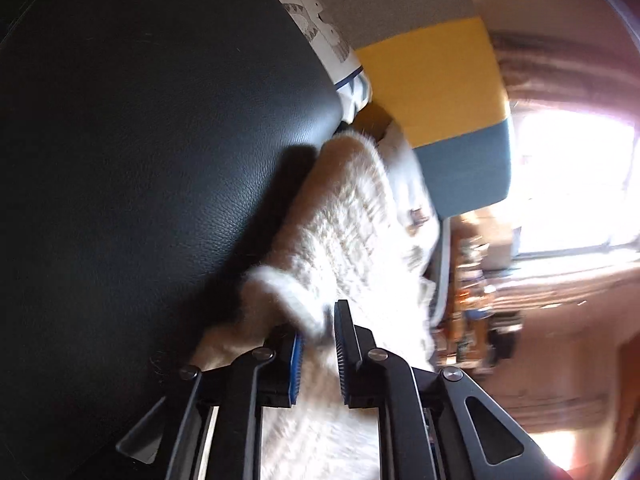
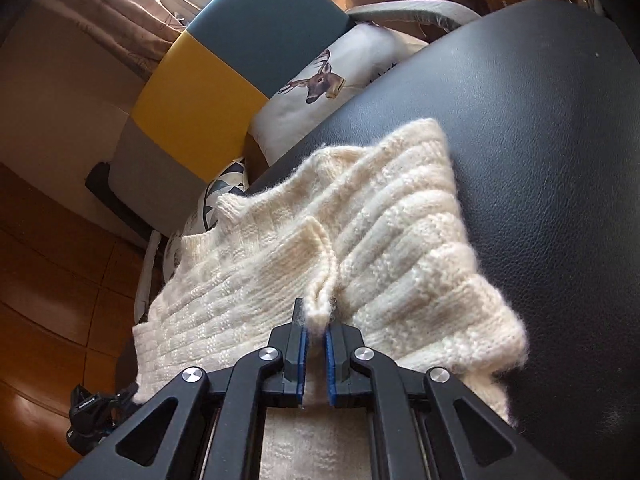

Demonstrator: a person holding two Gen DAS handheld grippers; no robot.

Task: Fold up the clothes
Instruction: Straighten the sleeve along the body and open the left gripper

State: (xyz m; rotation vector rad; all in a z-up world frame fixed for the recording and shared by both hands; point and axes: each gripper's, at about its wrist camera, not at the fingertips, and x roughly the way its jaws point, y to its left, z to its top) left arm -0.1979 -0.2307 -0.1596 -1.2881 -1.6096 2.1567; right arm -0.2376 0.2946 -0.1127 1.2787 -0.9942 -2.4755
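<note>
Cream knit sweater (image 2: pixel 360 216) lies rumpled on black leather seat (image 2: pixel 540 140). My right gripper (image 2: pixel 315 344) pinches raised edge, left gripper (image 1: pixel 318 344) clamps fuzzy hem; both holds, I judge, for drawing fabric over into fold.

Surface: a black leather-look seat (image 2: pixel 540 128), grained and slightly domed, catching soft glare in the right wrist view.
Same surface, left wrist view: the black seat (image 1: pixel 160 140) fills everything from 7 to 12 o'clock.
On it: one cream knit sweater (image 2: pixel 380 216), chunky ribbed, fuzzy at the edges, spread from centre towards 7 o'clock.
Sweater lie: rumpled, a raised fold running down its middle; its 8 o'clock side hangs past the seat's edge.
Sweater, left wrist view: the sweater (image 1: pixel 348 232) is bunched along the seat's 4 o'clock edge.
Bare leather: from 12 round to 5 o'clock in the right wrist view.
</note>
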